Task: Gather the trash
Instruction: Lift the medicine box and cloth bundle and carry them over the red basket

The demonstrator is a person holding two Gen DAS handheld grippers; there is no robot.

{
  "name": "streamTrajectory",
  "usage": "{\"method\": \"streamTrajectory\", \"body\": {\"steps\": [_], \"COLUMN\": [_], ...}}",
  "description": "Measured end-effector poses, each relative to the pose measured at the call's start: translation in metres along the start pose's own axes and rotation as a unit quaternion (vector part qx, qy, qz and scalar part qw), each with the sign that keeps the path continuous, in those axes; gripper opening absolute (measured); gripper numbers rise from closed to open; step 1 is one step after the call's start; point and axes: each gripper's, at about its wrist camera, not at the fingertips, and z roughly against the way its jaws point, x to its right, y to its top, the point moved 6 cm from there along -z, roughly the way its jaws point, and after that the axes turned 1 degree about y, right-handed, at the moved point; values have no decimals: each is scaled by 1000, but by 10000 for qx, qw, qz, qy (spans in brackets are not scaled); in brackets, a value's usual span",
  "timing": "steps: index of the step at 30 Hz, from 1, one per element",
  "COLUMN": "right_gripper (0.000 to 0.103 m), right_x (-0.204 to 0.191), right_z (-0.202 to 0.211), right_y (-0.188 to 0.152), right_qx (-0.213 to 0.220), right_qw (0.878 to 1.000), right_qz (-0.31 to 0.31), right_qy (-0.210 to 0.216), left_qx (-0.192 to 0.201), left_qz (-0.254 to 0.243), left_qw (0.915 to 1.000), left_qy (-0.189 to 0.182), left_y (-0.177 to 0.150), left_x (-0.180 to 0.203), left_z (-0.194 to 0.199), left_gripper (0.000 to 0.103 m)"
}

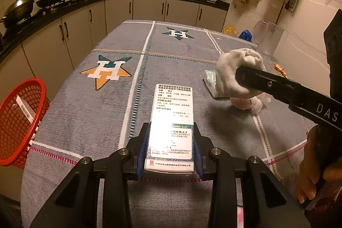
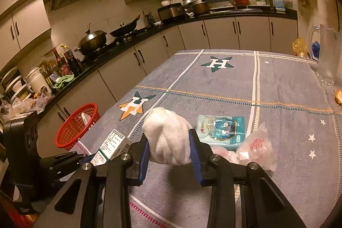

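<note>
— Which step is it now?
— Both are loaded: the left gripper (image 1: 171,142) clamps the medicine box (image 1: 172,121), the right gripper (image 2: 168,146) squeezes a white cloth wad (image 2: 168,136), both above the table (image 1: 85,112).
— And next?
— I think carry them left, over the red basket (image 1: 19,121), then release.

We list one table (image 2: 213,87) under a grey star-print cloth. On it lie a blue cartoon packet (image 2: 222,129), a crumpled clear wrapper (image 2: 256,146) near right, and a glass pitcher (image 2: 327,55) far right.
</note>
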Motion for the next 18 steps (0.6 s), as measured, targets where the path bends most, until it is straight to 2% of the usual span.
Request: {"method": "streamTrajectory", "body": {"steps": [18], "right_gripper": [37], "right_x": [-6], "right_z": [-4], "right_y": [-5], "right_qx": [-90], "right_qw": [9999], "right_qz": [93], "right_qy": [87], "left_qx": [18], "left_qz": [91], "left_qw": [9999], "left_qy": [51], "left_y": [-1], "left_x": [-8], "left_z": [3], "left_gripper": [35]}}
